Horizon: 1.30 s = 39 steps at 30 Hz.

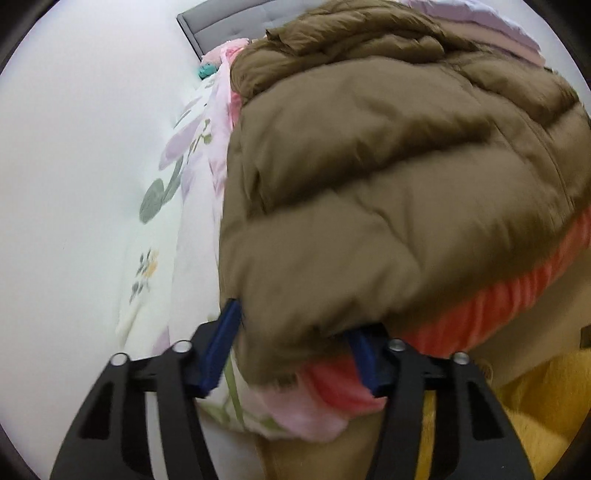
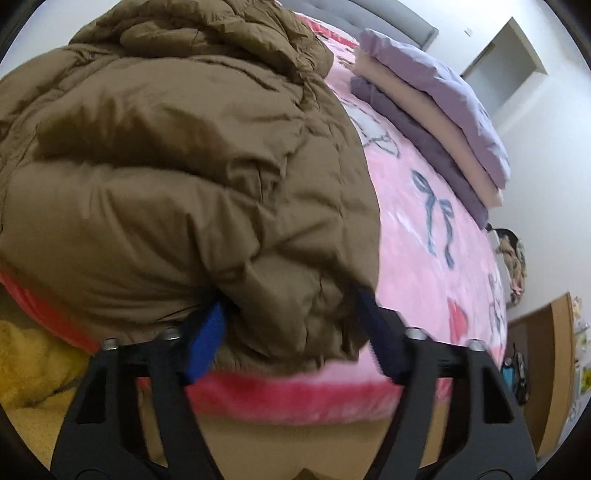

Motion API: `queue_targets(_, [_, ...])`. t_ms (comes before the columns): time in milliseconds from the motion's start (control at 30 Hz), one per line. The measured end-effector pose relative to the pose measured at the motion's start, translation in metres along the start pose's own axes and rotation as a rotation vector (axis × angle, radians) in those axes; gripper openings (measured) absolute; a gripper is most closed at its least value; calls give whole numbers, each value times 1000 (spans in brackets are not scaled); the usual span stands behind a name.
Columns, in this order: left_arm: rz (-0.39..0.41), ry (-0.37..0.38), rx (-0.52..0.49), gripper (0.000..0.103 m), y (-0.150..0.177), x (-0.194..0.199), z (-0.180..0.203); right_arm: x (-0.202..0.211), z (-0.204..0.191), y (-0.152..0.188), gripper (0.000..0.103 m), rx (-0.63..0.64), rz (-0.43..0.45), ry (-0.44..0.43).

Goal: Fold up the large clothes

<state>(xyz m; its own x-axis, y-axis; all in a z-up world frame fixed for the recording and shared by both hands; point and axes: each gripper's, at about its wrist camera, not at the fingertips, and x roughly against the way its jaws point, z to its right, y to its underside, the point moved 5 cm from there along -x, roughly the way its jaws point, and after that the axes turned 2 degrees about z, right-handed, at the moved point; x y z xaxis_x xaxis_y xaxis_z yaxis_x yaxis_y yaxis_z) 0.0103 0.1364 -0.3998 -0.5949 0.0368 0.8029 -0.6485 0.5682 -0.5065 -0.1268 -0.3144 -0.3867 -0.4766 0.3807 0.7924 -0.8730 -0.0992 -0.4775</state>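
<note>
- The left gripper (image 1: 295, 332) has its blue pads on either side of the near corner of the brown puffer jacket (image 1: 388, 184); the padded hem fills the gap and the pads press into it, so it is gripping the jacket.
- The right gripper (image 2: 291, 314) is likewise clamped on the jacket (image 2: 166, 184) at its other near corner, a bunched fold of fabric wedged between its pads.
- The jacket lies on the pink blanket (image 2: 424, 221) at the near edge of the bed, hem toward the grippers; its long axis runs away from them toward the grey headboard (image 1: 221, 26), quilted seams crossing it.
- An orange ribbed garment (image 1: 498, 295) shows under the jacket's hem, with yellow fleece (image 1: 535, 406) below it.
- On the left side, a white floral sheet (image 1: 155, 240) borders the blanket.
- Farther on, to the right of the jacket, a folded stack (image 2: 443, 122) of lilac, cream and purple cloth rests on the blanket.
- No readable label or writing shows anywhere.
</note>
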Motion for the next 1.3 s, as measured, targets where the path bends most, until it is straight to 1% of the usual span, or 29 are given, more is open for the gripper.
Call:
queue_targets(33, [5,17,-4,45,-8,-2,-2,-3,-1,-3,45,5,-17,-36])
queue_targets(67, [-2,29,-21,32,-13,-5,-1,-7,-2,-3,32,5,-39,-78])
queue_targets(100, [-13,34,-46,21,-17,-7,1,-9,-4,-4,30,4,-60,-106])
queue_targets(167, [-31,56,-94,11,-24,-6,5,-2,-3,-8,15,-7,-80,-134])
queue_targets(200, [-24,56,-93,8,-27,-1,3,4,-2,-11,11,-20,-76,-147])
queue_targets(267, [18,63,-40,7,-33,20,-10,26,6,-22,9,-50,-47,-168])
queue_targets(367, [46,24,-16,7,-35,41,-19,53,12,-29,7,-83,-22,-208])
queue_targets(433, [19,7,-19,7,-30,38,-19,60,6,-32,6,-72,-27,-236])
queue_targets(533, [-61,-13,-47,7,-14,6,-17,55,-4,-26,6,2,-45,-201])
queue_targets(567, [-81,-12,-62,8,-10,-2,-14,48,-3,-20,8,15,-57,-183])
queue_targets(600, [-101,-13,-100,8,-6,-14,-6,43,-1,-14,13,30,-63,-160])
queue_targets(633, [-101,-16,-120,8,-4,-16,-3,39,3,-7,17,57,-53,-133])
queue_targets(667, [-99,-17,-129,8,-5,-18,-1,39,2,-1,28,80,-41,-108])
queue_targets(700, [-91,-17,-112,10,-7,-18,-1,42,3,6,36,121,-17,-79])
queue_targets(767, [-70,-21,-81,13,-9,-14,-5,48,1,20,45,234,29,-27])
queue_targets(800, [-53,-32,-84,19,-7,-12,-5,48,1,26,54,286,44,-5])
queue_targets(833, [-39,-48,-98,22,-5,-10,-4,45,-1,32,57,334,51,17])
queue_targets(867, [-32,-55,-110,26,-4,-8,-3,41,-2,37,57,366,45,25])
queue_targets(933, [-23,-56,-137,27,-1,-9,0,25,-4,42,56,410,33,43])
queue_targets(1000, [-15,-57,-154,30,-2,-13,2,12,-3,38,56,419,51,78])
queue_targets(1033, [-11,-66,-163,31,-3,-16,2,4,-2,33,56,410,56,98])
queue_targets(1067, [-11,-74,-168,36,-6,-19,4,-1,-1,31,56,389,55,103])
queue_targets(1100, [-10,-72,-173,39,-10,-22,5,-6,2,27,56,349,47,82])
queue_targets(1133, [-7,-69,-181,40,-15,-24,6,-9,9,20,56,279,51,52])
queue_targets(1167, [-4,-68,-185,41,-19,-24,6,-10,14,14,49,232,52,32])
queue_targets(1200, [0,-57,-176,43,-25,-22,5,-8,21,7,45,182,53,10])
queue_targets(1233, [2,-43,-157,45,-29,-20,3,-1,28,0,45,113,68,-32])
queue_targets(1267, [2,-35,-137,52,-33,-18,-1,5,32,-3,45,84,75,-55])
queue_targets(1300, [0,-33,-125,56,-35,-16,-4,11,34,-6,45,75,83,-74])
